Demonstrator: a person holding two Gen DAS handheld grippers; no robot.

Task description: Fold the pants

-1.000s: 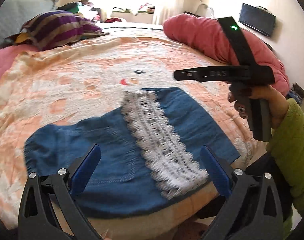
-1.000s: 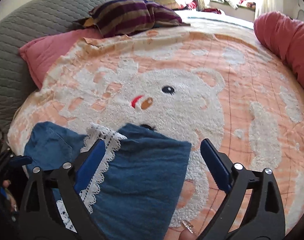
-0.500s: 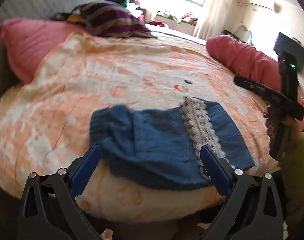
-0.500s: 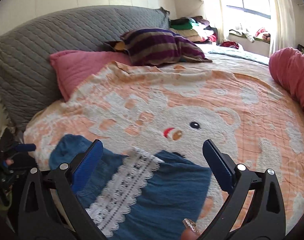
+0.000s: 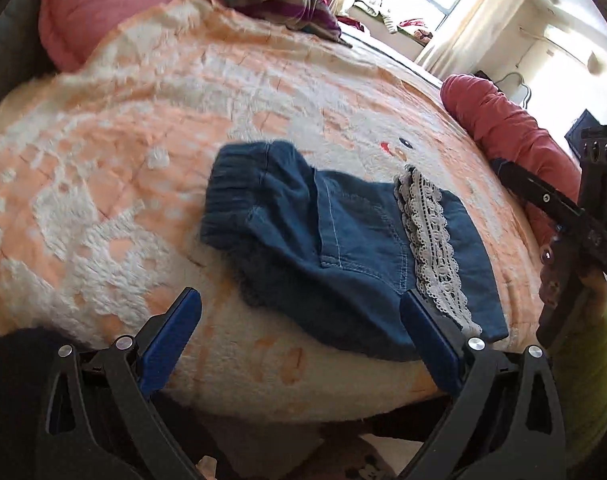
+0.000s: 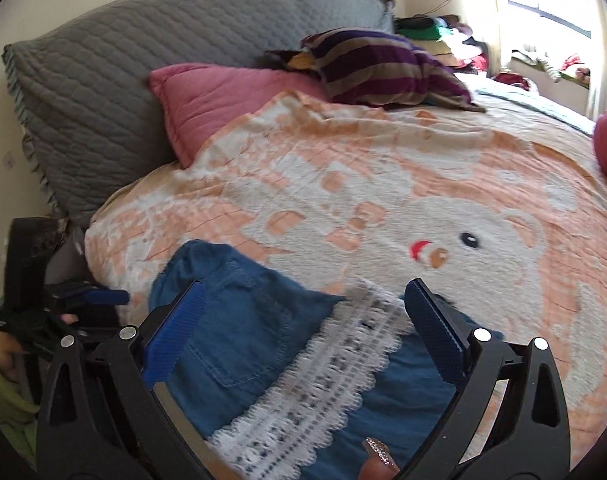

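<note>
Bed point(image 5: 115, 152) with the peach bear blanket carries everything; grey quilted cushion point(image 6: 115, 80), pink pillow point(image 6: 219, 96) and striped pillow point(image 6: 379, 68) sit at the far side, well apart from the work.

Pants point(image 5: 343, 248) lie flat near the bed's front edge, already folded into a compact blue denim slab. Long axis runs left-right across both views: ribbed waistband point(image 5: 231, 196) at the left end, white lace trim point(image 5: 431, 240) toward the right end.

Left gripper point(image 5: 299, 332) hangs off the front edge, fingers spread wide, holding nothing; the pants sit just ahead and slightly right of its centreline, waistband end on its side. Right gripper point(image 6: 303, 320) is over the lace-trim end, fingers also spread and empty (a fingernail shows at the bottom of its view, nothing pinched).

Judgement: next fold probably goes end to end along that long axis. Left is nearer the waistband, right is nearer the lace end, so each takes its own end. Risk: the folded layers may slip apart if only the top layer is pinched.
</note>
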